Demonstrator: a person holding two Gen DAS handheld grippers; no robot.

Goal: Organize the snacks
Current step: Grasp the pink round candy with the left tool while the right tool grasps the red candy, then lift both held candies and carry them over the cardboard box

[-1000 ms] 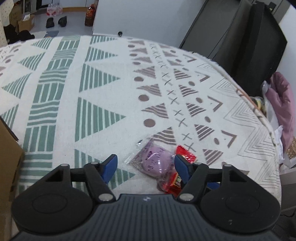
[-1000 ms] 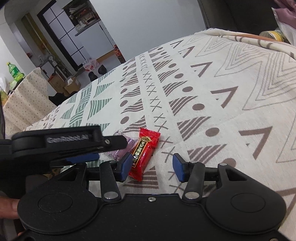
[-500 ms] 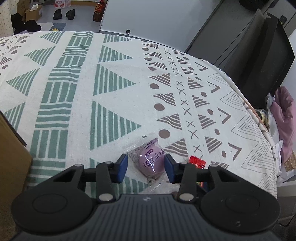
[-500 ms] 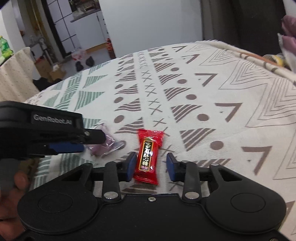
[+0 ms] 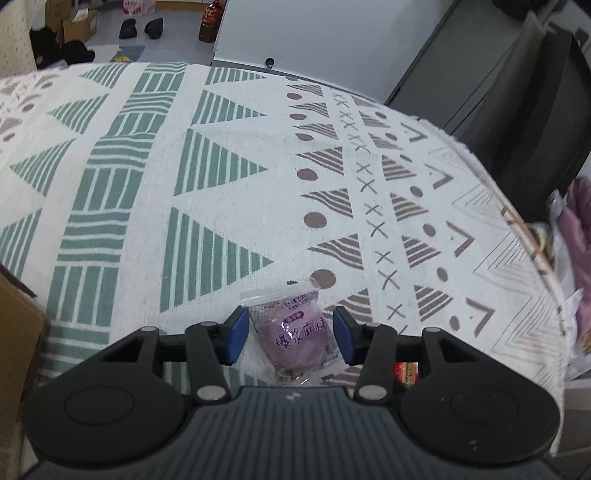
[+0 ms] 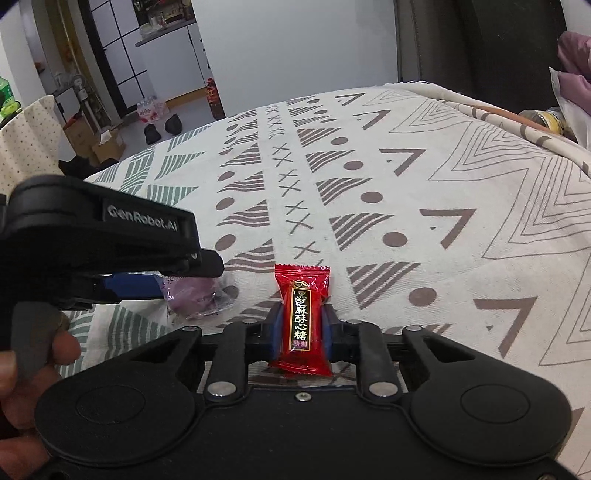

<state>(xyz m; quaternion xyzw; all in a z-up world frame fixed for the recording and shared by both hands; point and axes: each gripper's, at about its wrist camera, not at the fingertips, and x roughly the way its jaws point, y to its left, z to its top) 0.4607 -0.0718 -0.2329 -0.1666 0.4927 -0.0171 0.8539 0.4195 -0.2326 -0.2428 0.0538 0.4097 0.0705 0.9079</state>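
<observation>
The right gripper (image 6: pixel 302 326) is now pinching the red candy (image 6: pixel 302 314), having closed since a moment ago. The left gripper (image 5: pixel 290 334) is narrowing around the purple snack (image 5: pixel 295 334), fingers still apart; contact is uncertain. Both pickups appear imminent. Both snacks are lying on the patterned tablecloth (image 5: pixel 207 184). Beyond, boxes (image 5: pixel 75 24) are sitting on the floor.

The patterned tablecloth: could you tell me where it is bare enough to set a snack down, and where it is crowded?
The tablecloth is bare ahead of both grippers, from the purple snack to its far edge. It is crowded only at the near edge, where the left gripper straddles the purple snack and the right gripper pinches the red candy.
</observation>
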